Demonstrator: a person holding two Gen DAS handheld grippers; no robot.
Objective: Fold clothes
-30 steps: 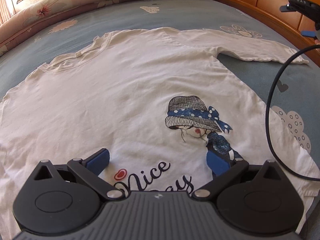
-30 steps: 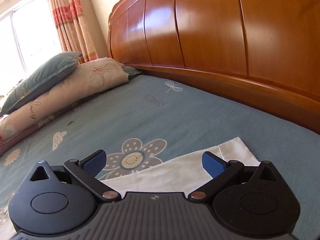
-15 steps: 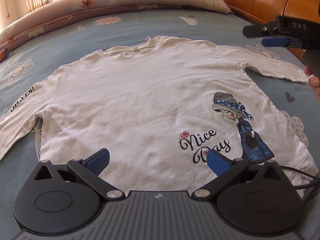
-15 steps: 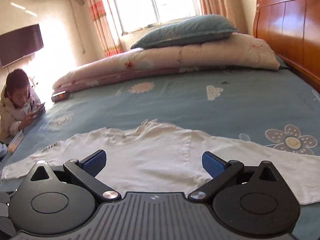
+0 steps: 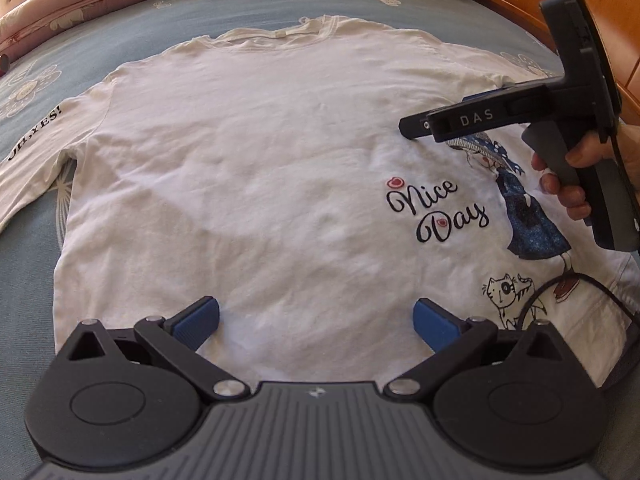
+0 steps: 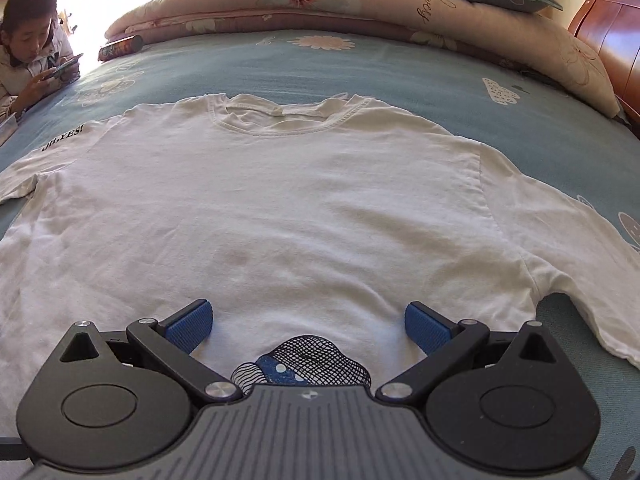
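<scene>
The shirt (image 5: 256, 184) lies flat, collar at 12 o'clock, hem toward both grippers. Left gripper (image 5: 316, 320) and right gripper (image 6: 308, 322) gape, holding nothing. Only the right view shows a person (image 6: 28, 60) at 10 o'clock.

Shirt (image 5: 260, 168) reads "Nice Day" (sleeve: "OH,YES!"); right tool (image 5: 416, 126) reads "DAS".

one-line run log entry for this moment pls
stage: pre-fold | white shirt: flat, face up on bed | left gripper: open, above hem | right gripper: open, above hat print, holding nothing
</scene>
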